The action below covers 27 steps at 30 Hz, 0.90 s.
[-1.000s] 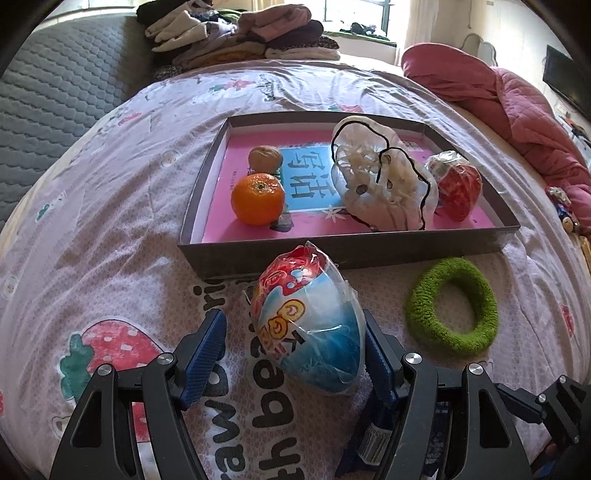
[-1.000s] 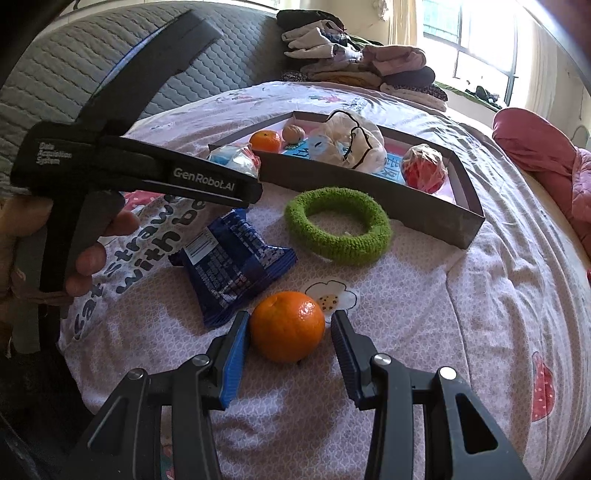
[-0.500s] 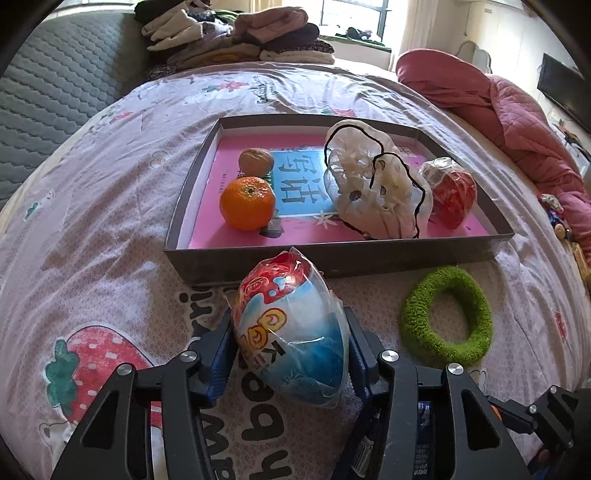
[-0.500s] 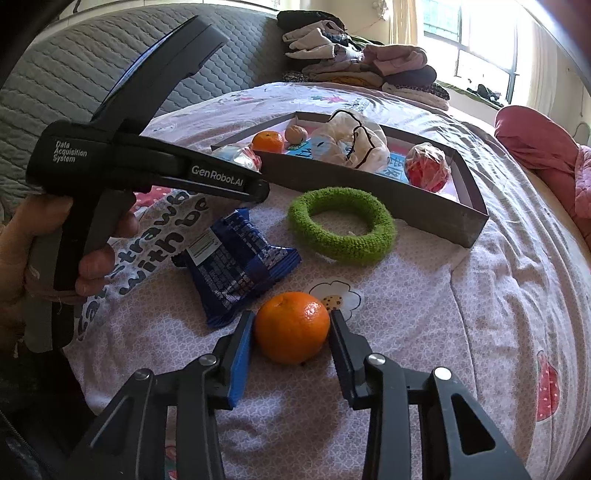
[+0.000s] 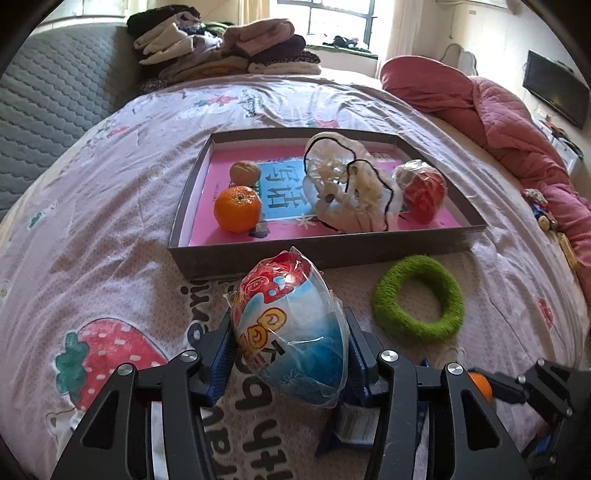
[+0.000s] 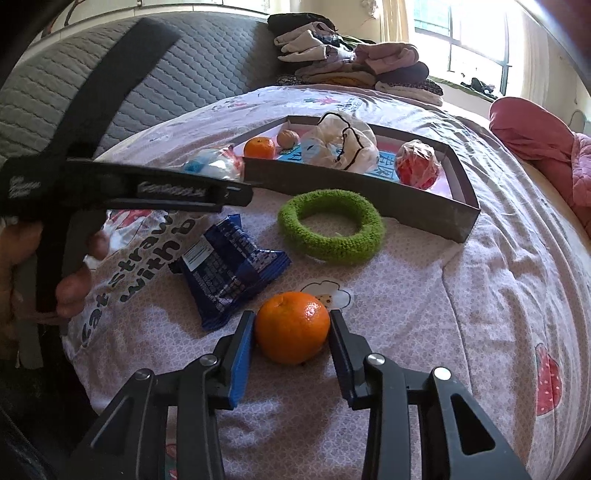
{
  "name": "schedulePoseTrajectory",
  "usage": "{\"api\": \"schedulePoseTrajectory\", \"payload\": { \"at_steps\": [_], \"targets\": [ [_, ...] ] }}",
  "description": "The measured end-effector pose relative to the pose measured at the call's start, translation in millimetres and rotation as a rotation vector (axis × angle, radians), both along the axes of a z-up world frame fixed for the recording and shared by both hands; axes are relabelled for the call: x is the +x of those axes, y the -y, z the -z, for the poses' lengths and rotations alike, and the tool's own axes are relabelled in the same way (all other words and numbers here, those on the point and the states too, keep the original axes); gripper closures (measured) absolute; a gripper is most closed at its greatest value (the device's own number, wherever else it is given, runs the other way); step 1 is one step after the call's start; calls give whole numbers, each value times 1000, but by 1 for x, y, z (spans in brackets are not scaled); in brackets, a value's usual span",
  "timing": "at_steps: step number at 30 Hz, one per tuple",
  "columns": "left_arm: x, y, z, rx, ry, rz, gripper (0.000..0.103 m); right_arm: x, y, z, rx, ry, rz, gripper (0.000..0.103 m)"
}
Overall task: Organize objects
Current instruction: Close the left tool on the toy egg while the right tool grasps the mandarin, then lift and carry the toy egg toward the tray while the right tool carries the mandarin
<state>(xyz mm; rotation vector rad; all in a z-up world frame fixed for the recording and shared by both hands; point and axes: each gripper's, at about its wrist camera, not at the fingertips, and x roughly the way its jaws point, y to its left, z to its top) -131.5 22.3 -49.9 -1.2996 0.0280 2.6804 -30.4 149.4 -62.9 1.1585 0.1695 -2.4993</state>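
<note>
With both picks made, the left hand-held gripper (image 5: 290, 345) clamped the wrapped egg (image 5: 290, 325) and the right hand-held gripper (image 6: 291, 332) pinched the orange (image 6: 292, 326) (both low over the bed); next, carry them ahead into the tray (image 5: 258, 254).

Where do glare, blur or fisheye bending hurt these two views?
Left wrist view: window bright but the tray and wrapped egg toy are sharp; bed edges bow strongly. Right wrist view: window blown out, the other claw's handle blurred so its lettering is unreadable, glare spot on the orange, corners dark.
</note>
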Motion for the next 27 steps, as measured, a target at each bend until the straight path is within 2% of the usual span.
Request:
{"api": "schedulePoseTrajectory", "payload": {
  "at_steps": [15,27],
  "targets": [
    [22,9,-21,4,-56,-12,50,-2,-13,-19,-55,-57,45,64],
    [40,5,-46,-32,-156,0,50,-3,-24,-42,-105,-126,81,64]
  ]
}}
